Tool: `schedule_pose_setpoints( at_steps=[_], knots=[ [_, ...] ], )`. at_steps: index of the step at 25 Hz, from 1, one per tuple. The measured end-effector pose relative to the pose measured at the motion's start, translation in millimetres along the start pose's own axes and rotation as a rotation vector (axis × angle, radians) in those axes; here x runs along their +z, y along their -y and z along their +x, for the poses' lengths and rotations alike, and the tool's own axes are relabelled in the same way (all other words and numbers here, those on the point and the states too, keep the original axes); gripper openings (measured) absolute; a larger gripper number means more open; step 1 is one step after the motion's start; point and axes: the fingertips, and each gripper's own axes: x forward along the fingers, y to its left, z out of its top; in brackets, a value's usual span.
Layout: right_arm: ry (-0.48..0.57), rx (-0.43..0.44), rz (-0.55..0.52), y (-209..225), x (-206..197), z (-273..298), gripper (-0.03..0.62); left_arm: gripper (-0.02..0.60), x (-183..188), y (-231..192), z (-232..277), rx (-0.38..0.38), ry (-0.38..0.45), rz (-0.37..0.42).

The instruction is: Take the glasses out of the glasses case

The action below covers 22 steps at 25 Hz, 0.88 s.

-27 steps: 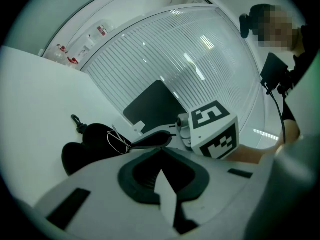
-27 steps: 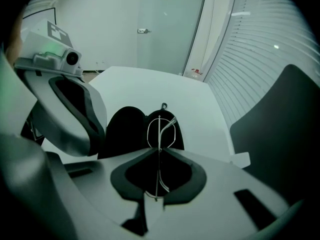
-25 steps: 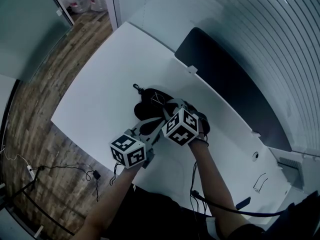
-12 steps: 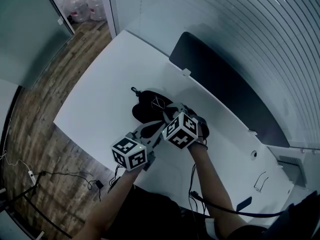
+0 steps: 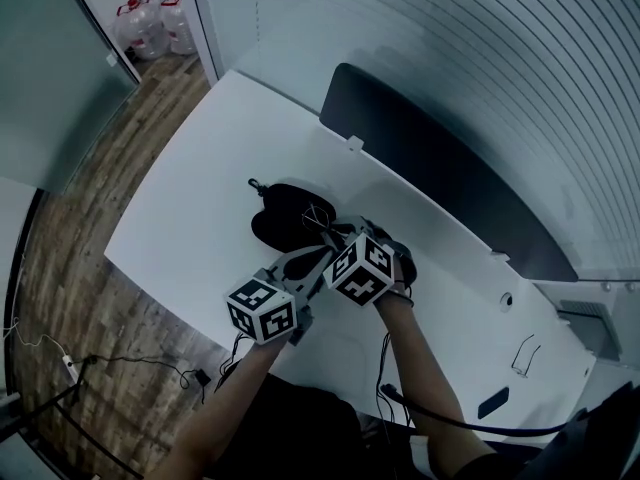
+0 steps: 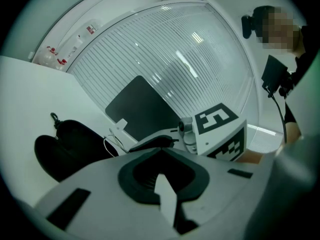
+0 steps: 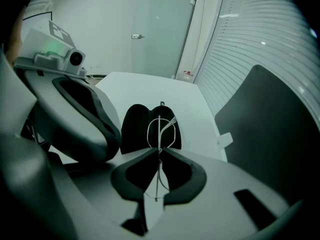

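Left gripper, jaws pressed together on nothing, hangs just beside the right gripper, which pinches the thin wire-framed glasses. Their lenses show against the open black glasses case just beyond its tips, on the white surface.

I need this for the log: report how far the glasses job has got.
Done: the glasses case lies open on the table. In hand: the right gripper is shut on the thin wire glasses, held at the case's near edge; the left gripper is shut and empty. Left: carry the glasses clear of the case. Whether they are fully free of it cannot be told.
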Motion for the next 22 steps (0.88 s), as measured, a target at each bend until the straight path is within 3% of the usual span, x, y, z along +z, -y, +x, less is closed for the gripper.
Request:
schedule_pose_setpoints(
  at_steps=[22],
  knots=[
    [-0.067,-0.001,0.114,3,-70,-7,0.038,0.011,-43,19,46,-0.067,-0.118,-0.029]
  ],
)
